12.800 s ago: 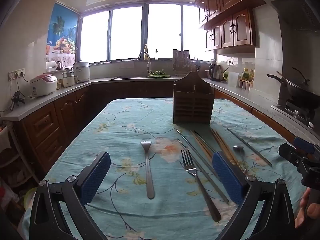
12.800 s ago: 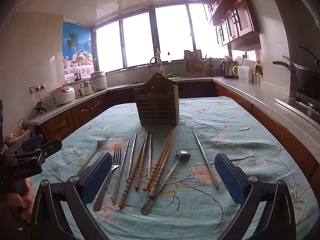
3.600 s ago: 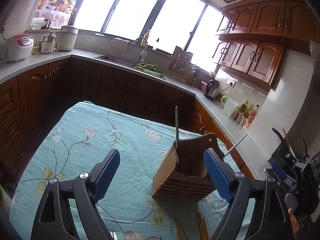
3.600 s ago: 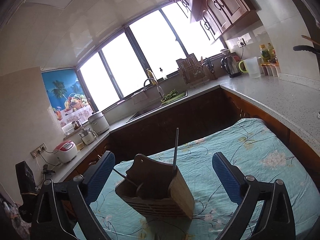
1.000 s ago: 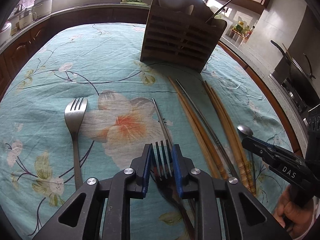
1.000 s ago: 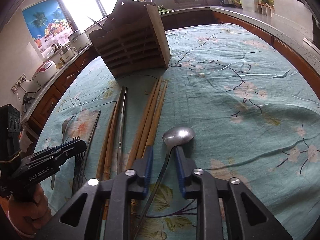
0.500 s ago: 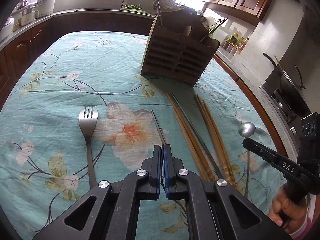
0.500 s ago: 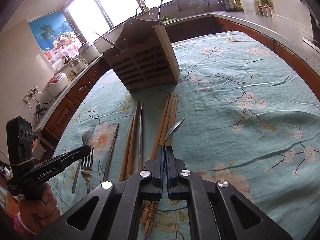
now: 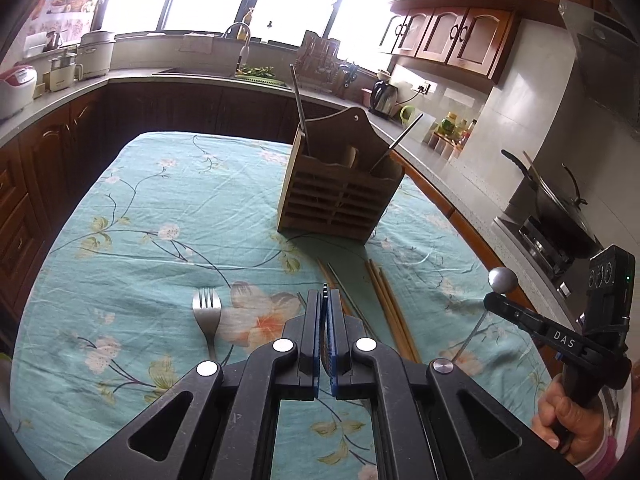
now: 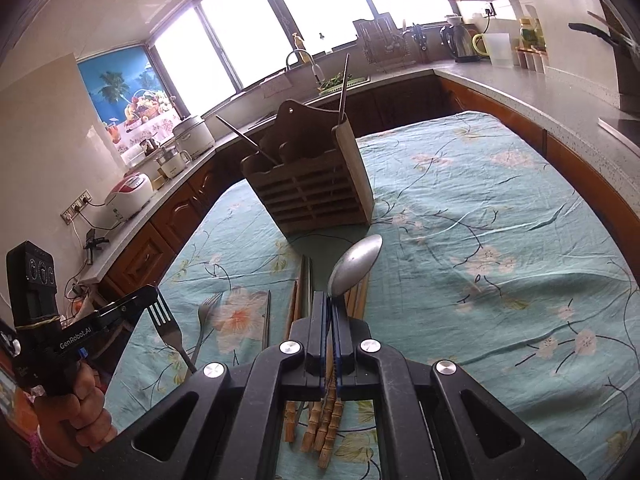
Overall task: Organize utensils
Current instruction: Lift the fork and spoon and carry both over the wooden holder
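Observation:
A wooden utensil holder (image 9: 340, 196) stands mid-table with two metal chopsticks in it; it also shows in the right wrist view (image 10: 308, 184). My left gripper (image 9: 325, 300) is shut on a fork (image 10: 162, 320), held above the cloth. My right gripper (image 10: 329, 304) is shut on a spoon (image 10: 354, 264), bowl up; the spoon shows at the right in the left wrist view (image 9: 502, 279). Another fork (image 9: 207, 314) lies on the cloth. Wooden chopsticks (image 9: 390, 308) and metal ones (image 10: 267, 320) lie in front of the holder.
The table has a teal flowered cloth (image 9: 140, 216). Kitchen counters (image 10: 520, 84) run around it, with rice cookers (image 9: 16, 84) at left, a sink (image 9: 240, 72) at the back and a wok on a stove (image 9: 560, 208) at right.
Both grippers have risen from the table with their utensils, the fork in the left and the spoon in the right. The holder now sits lower in both views.

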The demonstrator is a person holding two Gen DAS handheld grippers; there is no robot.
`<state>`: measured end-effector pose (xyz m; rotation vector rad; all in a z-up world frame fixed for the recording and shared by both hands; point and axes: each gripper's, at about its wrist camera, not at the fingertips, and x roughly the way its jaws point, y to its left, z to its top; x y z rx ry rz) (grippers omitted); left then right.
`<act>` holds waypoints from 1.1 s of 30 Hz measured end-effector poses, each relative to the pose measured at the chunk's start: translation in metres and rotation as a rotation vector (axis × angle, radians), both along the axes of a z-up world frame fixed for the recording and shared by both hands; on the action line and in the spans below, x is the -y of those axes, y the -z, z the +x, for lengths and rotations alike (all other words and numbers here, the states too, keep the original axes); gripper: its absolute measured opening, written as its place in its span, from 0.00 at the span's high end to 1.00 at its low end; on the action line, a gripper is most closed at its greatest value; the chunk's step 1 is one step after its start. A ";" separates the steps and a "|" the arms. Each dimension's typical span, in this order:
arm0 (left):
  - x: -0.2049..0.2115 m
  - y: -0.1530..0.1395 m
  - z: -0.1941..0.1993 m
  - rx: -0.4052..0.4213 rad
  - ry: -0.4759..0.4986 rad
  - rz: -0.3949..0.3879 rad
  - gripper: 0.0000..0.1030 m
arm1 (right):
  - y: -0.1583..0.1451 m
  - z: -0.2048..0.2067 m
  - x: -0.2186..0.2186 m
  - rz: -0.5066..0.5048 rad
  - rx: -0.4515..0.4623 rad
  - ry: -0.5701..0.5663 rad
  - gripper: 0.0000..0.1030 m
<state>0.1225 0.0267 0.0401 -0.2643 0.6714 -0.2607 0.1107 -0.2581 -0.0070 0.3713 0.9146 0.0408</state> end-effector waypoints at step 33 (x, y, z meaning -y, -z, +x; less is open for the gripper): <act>-0.022 -0.063 0.045 0.281 -0.134 0.001 0.99 | -0.059 0.062 0.016 -0.131 0.196 0.007 0.98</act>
